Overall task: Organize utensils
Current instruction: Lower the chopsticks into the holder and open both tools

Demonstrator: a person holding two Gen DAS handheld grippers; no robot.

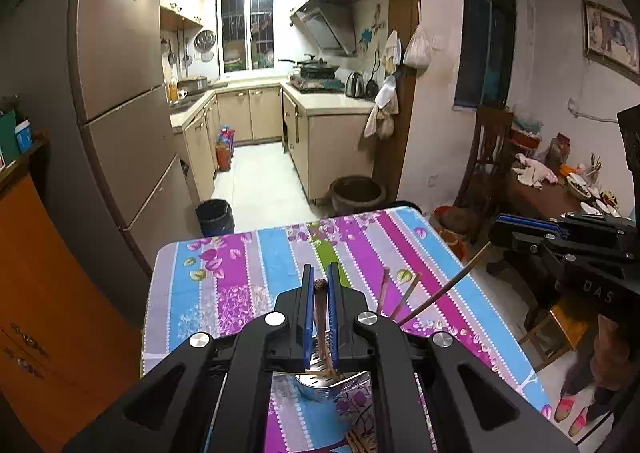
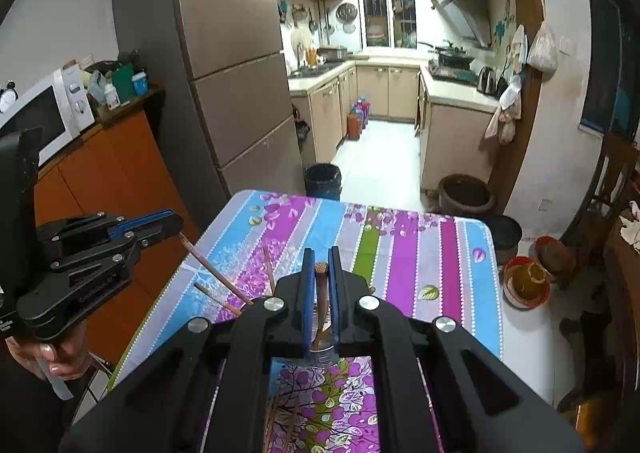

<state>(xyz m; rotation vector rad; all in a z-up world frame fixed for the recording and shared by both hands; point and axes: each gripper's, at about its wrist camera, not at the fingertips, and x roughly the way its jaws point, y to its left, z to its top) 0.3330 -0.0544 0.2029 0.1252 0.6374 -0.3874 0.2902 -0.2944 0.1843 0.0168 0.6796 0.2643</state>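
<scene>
Kitchen behind, striped floral tablecloth (image 2: 404,253) in front, chopsticks going into a steel holder.
Each gripper, left (image 1: 319,285) and right (image 2: 321,267), pinches one brown chopstick (image 1: 320,301) with a patterned tip, upright over the shiny metal holder (image 1: 320,389), where more sticks (image 2: 224,277) seem to lean.
</scene>
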